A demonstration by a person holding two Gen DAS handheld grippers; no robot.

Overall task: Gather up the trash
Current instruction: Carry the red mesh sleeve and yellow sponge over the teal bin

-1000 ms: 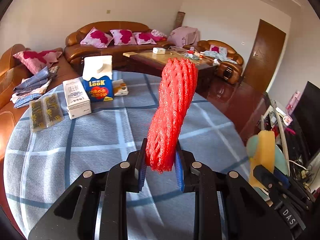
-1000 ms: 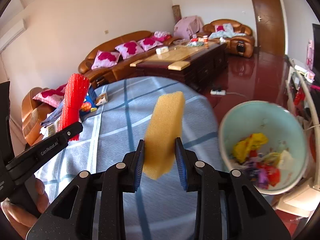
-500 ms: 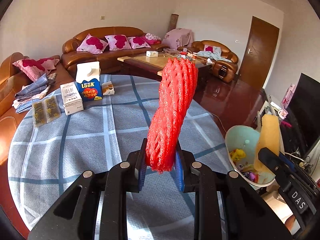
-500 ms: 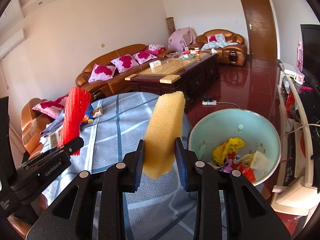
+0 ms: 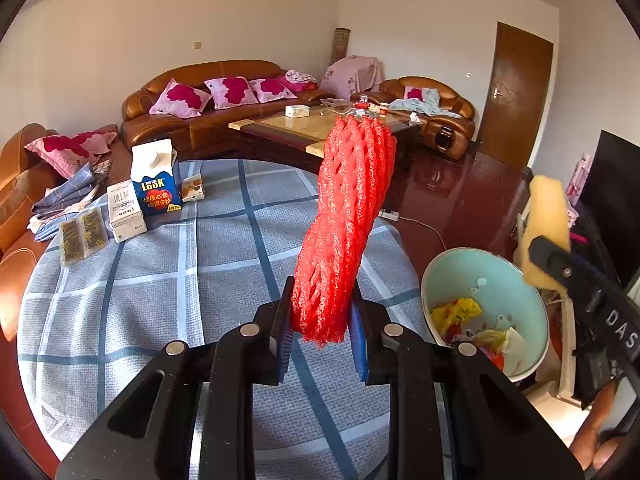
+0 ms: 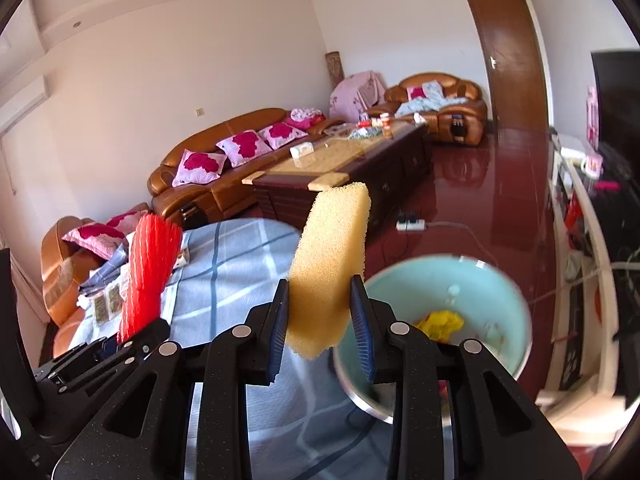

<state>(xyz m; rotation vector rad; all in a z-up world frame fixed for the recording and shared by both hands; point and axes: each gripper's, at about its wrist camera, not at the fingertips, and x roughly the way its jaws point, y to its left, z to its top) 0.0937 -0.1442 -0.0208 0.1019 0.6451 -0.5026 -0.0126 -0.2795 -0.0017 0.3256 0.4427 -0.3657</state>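
Left gripper [image 5: 320, 344]: closed on the red net [image 5: 346, 228] at the net's lower end. The net is held upright, tilted slightly right, above the table [image 5: 120, 304]. In the right wrist view the same net is seen at left, over the table's far side.

Right gripper [image 6: 322, 322]: closed on the sponge [image 6: 330, 268], yellow and porous, gripped near its lower end and tilted right. In the left wrist view the sponge is seen at the right edge, above the bin [image 5: 452, 276].

Bin: pale green, round, placed on the floor just beside the table's right edge. Yellow, red and white scraps are seen inside. From the right wrist view the sponge is positioned at the bin's near-left rim, partly overlapping it in the picture.

Table: round, covered with a grey-blue checked cloth. At its far left edge are grouped a blue carton [image 5: 156, 178], a white box [image 5: 125, 212] just beside it, a small box [image 5: 192, 188] on the carton's other side, and two clear packets [image 5: 83, 234] nearest the edge.

Surroundings: brown sofas [image 5: 208, 80] with pink cushions, a low table [image 5: 304, 124] between them, a brown door [image 5: 516, 92], a dark red glossy floor.

Person: part of a hand [image 5: 600, 420] is seen under the right gripper at the lower right of the left wrist view.
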